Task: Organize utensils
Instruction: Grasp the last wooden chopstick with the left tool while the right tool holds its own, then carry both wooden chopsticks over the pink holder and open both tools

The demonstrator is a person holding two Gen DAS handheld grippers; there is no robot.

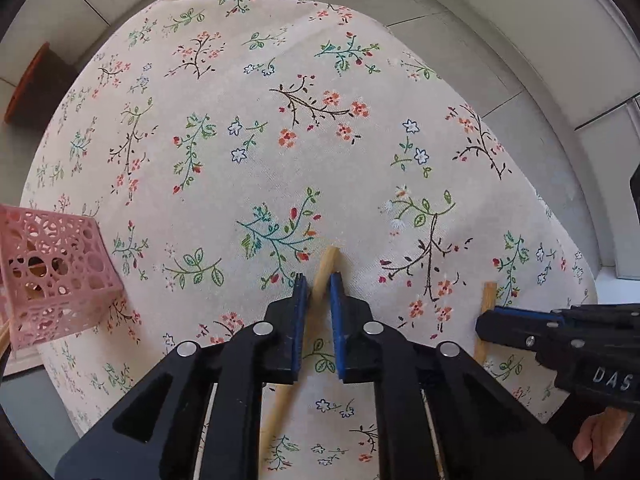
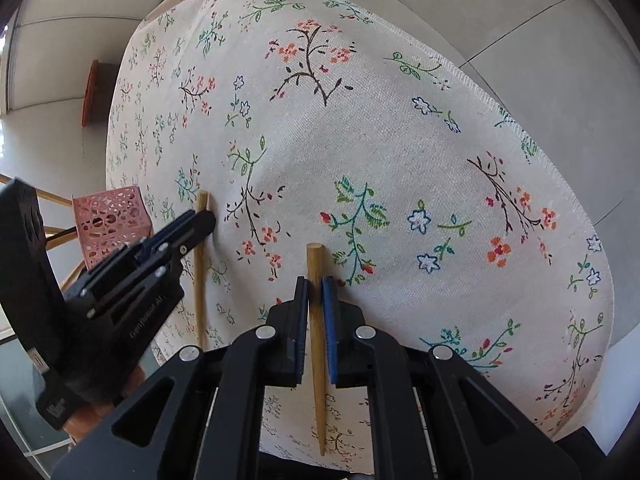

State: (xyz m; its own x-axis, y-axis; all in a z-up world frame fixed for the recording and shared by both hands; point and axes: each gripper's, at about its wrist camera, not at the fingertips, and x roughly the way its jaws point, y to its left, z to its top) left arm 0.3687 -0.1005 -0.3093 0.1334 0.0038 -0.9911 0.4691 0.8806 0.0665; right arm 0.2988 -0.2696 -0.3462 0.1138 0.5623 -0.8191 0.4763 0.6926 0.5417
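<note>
Left gripper: our left gripper [image 1: 318, 280] is clenched on one wooden chopstick [image 1: 325, 270], near its blunt end, pointing steeply down at the table.
Right gripper: our right gripper [image 2: 315, 284] is clamped on the second chopstick [image 2: 316, 344], blunt end poking out past the pads, tapered tip trailing back below the jaws.
Where the chopsticks are: both sit in our grips over the floral tablecloth [image 1: 280, 140]; we cannot tell whether either one rests on the cloth or is already clear of it.
Holder: the pink perforated basket [image 1: 56, 272] stands at the left edge of the table, well apart from both chopsticks; something thin and wooden already shows through its holes.
Step in hand, as we judge it: carry each chopstick over to the basket and drop it in.
Risk, pivoting: each stick is pinched at a single spot near one end, so the long free part may swing or slip in the pads during travel.
Risk, tipping: the basket looks light; a stick entering at a slant could catch the rim and knock it over.
Risk, collision: our two grippers are close together, so they could bump.
</note>
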